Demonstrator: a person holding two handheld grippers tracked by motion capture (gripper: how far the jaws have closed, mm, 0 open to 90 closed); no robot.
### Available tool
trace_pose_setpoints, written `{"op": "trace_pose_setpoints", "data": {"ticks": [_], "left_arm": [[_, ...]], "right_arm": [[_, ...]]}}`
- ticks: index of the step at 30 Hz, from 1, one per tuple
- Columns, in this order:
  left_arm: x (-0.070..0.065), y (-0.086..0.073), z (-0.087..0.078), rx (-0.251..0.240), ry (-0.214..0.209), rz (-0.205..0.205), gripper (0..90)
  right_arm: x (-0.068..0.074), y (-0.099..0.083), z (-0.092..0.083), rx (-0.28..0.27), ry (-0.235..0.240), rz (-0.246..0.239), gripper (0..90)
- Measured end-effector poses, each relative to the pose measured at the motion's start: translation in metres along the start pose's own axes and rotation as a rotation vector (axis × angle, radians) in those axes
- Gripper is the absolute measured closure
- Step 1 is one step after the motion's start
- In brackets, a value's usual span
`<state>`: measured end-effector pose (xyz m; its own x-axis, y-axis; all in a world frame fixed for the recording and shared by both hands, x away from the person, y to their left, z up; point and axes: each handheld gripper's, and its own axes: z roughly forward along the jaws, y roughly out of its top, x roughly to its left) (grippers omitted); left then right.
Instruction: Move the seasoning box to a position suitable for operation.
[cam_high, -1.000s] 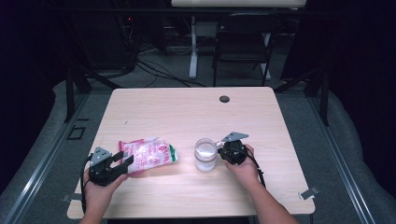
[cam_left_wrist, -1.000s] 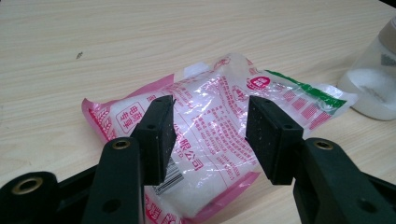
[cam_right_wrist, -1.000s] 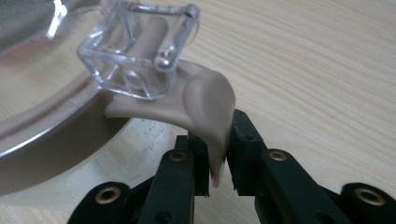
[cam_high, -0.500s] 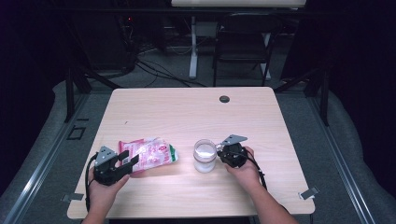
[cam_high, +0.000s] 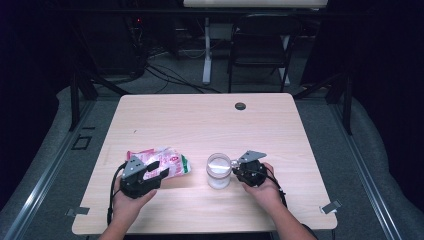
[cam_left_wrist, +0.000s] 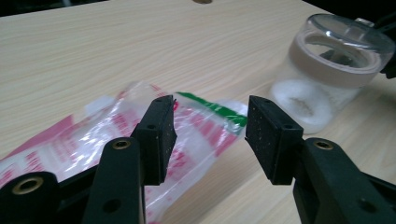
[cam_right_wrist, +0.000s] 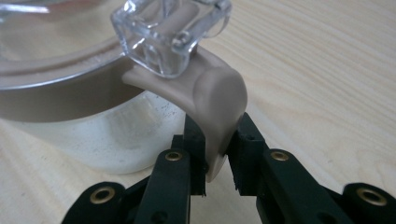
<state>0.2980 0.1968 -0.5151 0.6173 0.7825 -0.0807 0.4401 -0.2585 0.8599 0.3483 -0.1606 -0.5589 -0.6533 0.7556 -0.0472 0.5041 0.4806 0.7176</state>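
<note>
A red, white and green printed plastic bag (cam_high: 167, 159) (cam_left_wrist: 93, 135) lies flat at the table's front left. My left gripper (cam_high: 159, 170) (cam_left_wrist: 210, 130) hovers open just over the bag's near end, its pads apart from the film. To the right stands a clear jar (cam_high: 218, 171) (cam_left_wrist: 327, 70) (cam_right_wrist: 93, 126) with a clear lid, a beige sealing band and white powder at its bottom. My right gripper (cam_high: 235, 167) (cam_right_wrist: 217, 158) is at the jar's right side, its pads closed on the beige latch (cam_right_wrist: 217, 98), and the jaws have just been opening a little.
The light wooden table (cam_high: 200, 120) has a black cable grommet (cam_high: 240, 106) near its far edge. A dark chair (cam_high: 260, 45) and cables stand on the floor beyond. Both forearms come in over the front edge.
My left gripper has moved right, from the bag's left end to over the bag, closer to the jar. The right gripper and the jar have stayed in place.
</note>
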Motion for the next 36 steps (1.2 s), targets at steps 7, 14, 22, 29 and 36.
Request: {"op": "trace_pose_setpoints", "data": {"ticks": [7, 14, 22, 29, 36], "left_arm": [[-0.019, 0.008, 0.017, 0.015, -0.071, 0.066, 52.1], [-0.028, 0.014, 0.028, 0.031, -0.125, 0.1, 52.3], [-0.034, 0.02, 0.031, 0.018, -0.137, 0.083, 52.3], [-0.033, 0.034, 0.025, -0.002, -0.151, 0.025, 52.3], [-0.041, 0.052, 0.029, 0.053, -0.196, -0.047, 52.5]], "right_arm": [[0.012, -0.007, -0.008, 0.0, 0.032, -0.035, 78.1], [0.024, -0.014, -0.015, -0.005, 0.068, -0.05, 76.9], [0.022, -0.016, -0.036, -0.043, 0.107, 0.012, 61.0], [0.027, -0.007, -0.069, -0.122, 0.133, 0.021, 46.7], [0.03, 0.014, -0.092, -0.128, 0.104, 0.095, 43.9]]}}
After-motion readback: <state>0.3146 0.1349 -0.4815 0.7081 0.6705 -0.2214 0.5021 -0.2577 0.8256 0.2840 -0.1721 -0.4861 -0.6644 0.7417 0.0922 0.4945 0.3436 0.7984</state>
